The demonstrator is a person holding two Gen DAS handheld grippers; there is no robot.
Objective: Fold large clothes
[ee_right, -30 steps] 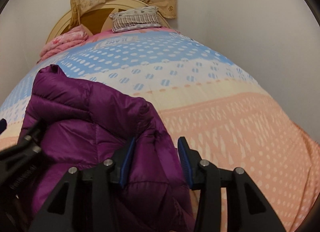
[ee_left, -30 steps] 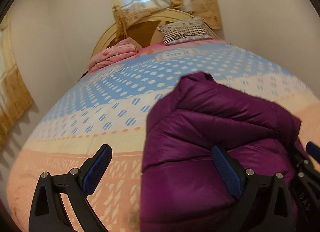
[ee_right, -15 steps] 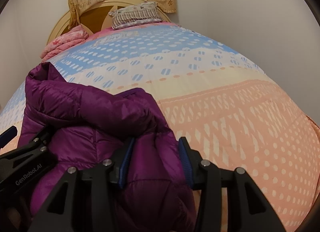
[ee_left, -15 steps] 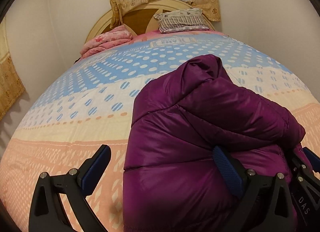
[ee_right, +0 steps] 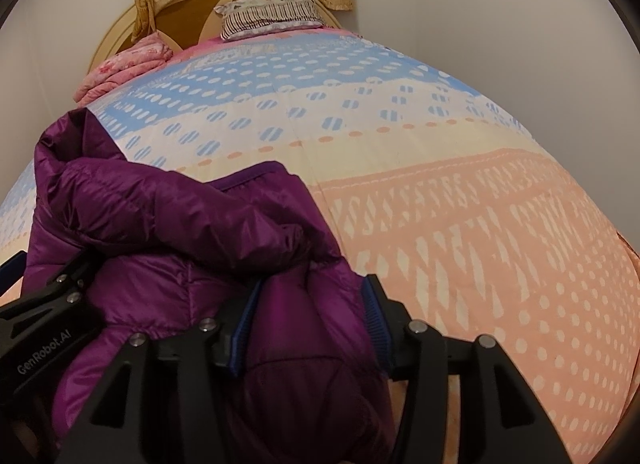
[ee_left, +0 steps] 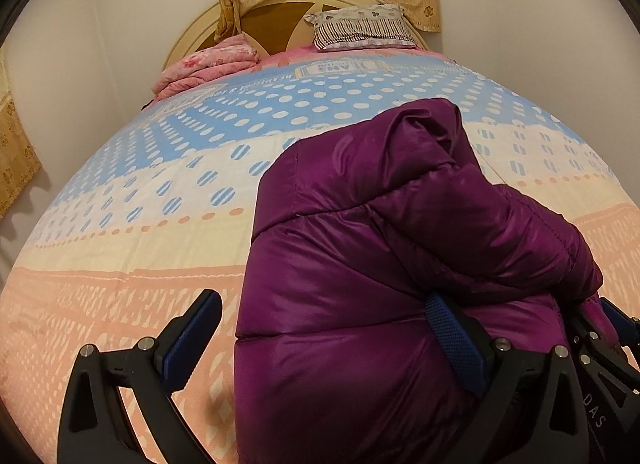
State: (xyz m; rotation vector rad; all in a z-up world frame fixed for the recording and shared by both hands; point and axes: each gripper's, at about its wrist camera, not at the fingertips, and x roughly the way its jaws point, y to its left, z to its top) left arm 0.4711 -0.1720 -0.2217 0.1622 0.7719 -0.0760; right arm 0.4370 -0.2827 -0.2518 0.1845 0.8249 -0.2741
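Observation:
A purple puffer jacket [ee_left: 360,264] lies bunched on the bed, partly folded over itself. My left gripper [ee_left: 320,340] is wide open; its right finger presses into the jacket and its left finger stands over bare quilt. The jacket also shows in the right wrist view [ee_right: 180,232]. My right gripper [ee_right: 310,324] is shut on a thick fold at the jacket's right side. Each gripper shows at the edge of the other's view: the right one [ee_left: 600,364] and the left one [ee_right: 48,304].
The bed's quilt [ee_left: 160,224] has blue, cream and peach bands with dots. A striped pillow [ee_left: 360,30] and folded pink bedding [ee_left: 208,64] lie by the round headboard [ee_left: 276,24]. Curtains hang behind it. White walls stand close on both sides.
Both grippers have lifted and moved toward the headboard with the jacket; the jacket's top has pushed farther up the bed. The right gripper keeps its hold.

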